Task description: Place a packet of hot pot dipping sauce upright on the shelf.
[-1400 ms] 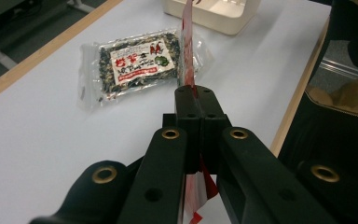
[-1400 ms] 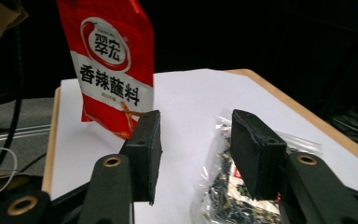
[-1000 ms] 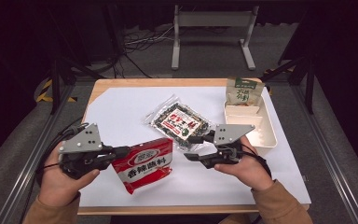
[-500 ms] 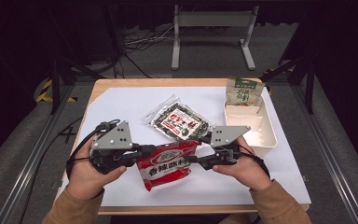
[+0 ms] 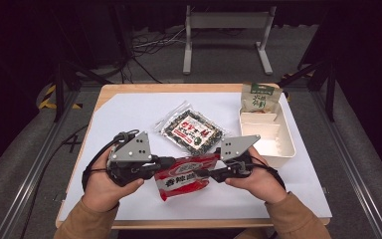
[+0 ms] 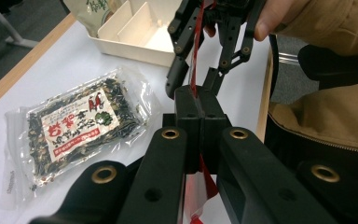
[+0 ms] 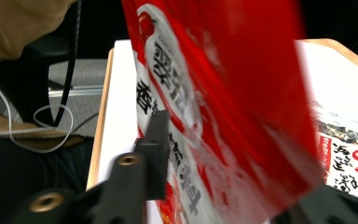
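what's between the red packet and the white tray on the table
In the high view, the right tool and the hand holding it sit between the red packet and the white tray.

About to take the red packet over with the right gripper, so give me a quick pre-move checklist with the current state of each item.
1. Left gripper clamped on the red packet: ok, jaws shut on its edge.
2. Right gripper gripping the packet: cannot tell; its jaws have just been closing with the packet between them, pad contact unclear.
3. Packet lifted off the white sheet: ok, held up between both grippers.
4. Seaweed packet apart from the grippers: ok, it lies flat behind them.
5. Cream tray has free compartments: ok, near ones look bare; the green pouch stands at its far end.
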